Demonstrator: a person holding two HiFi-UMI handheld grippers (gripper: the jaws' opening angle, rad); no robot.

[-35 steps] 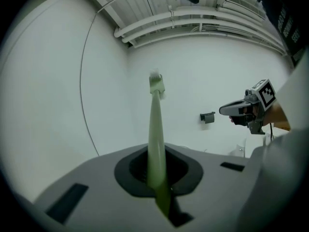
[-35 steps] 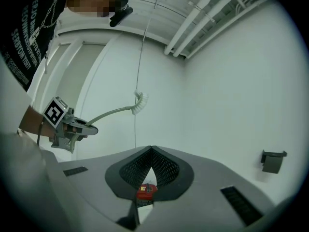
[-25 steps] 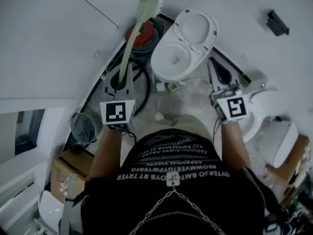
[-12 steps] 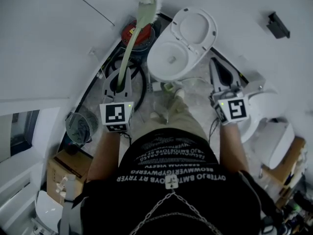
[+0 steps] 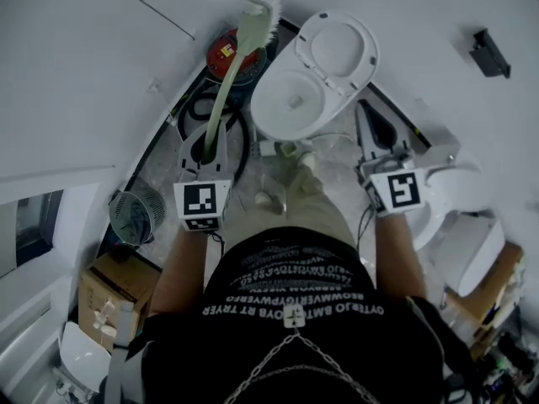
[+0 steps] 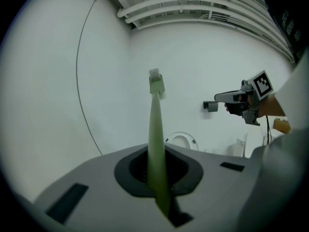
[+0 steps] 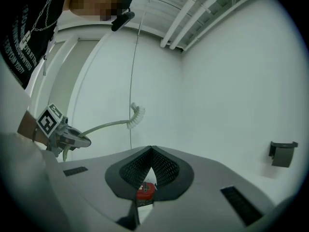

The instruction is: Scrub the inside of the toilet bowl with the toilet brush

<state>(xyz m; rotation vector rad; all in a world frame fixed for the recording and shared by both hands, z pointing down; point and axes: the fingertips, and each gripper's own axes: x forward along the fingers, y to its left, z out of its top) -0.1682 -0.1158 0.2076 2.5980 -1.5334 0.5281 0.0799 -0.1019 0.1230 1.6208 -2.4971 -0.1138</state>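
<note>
The left gripper point(image 5: 206, 144) is clamped on the lower end of the toilet brush point(image 5: 224, 87). The pale green handle runs along the line of the jaws. In the head view its long axis climbs from centre-left towards the top of the frame, bowing slightly to the right. The white bristle head point(image 5: 259, 7) is the far end, held in the air before the wall, above a red container point(image 5: 221, 57). It is left of the toilet bowl point(image 5: 278, 123) and outside it. The toilet lid point(image 5: 341, 45) stands raised. The right gripper point(image 5: 363, 113) hangs right of the bowl, jaws together, gripping nothing.
</note>
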